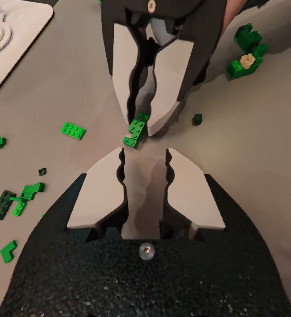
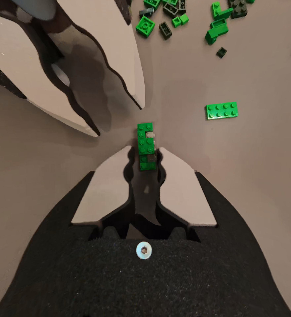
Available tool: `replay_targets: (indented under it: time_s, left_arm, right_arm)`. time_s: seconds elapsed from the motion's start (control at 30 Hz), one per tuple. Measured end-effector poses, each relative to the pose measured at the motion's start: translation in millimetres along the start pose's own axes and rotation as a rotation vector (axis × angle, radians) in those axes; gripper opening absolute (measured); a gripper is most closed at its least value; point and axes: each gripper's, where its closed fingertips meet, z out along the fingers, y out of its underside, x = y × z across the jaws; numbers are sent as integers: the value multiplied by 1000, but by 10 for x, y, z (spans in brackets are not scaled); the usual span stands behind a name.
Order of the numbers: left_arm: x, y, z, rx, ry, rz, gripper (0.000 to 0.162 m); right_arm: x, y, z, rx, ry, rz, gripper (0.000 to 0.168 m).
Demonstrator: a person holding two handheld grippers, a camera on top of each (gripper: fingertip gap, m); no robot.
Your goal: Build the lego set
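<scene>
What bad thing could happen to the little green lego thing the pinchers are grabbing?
The right gripper pinches only one end of the small green stacked-brick assembly, which seems to rest on the grey table. Its far end sticks out, so it might twist or pop free when lifted. The stacked layers could also snap apart if squeezed unevenly. The open left gripper waits very close, so it may bump the assembly.
</scene>
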Motion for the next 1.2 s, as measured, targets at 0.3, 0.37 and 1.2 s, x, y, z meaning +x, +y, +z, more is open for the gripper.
replay_targets:
  time_s: [0.3,0.37,1.2]
  left_arm:
    - [134,-92,82,63,45,93,39]
    - [168,-157,64,93,34,145,28]
    - [122,57,63,-26,69,46,18]
  right_arm:
    - [-283,-180,-223,144,-41,-369,18]
    - [-294,-163,-243,132,-43,-387,18]
    - [-580,387,-248,-290,-122,-401,8]
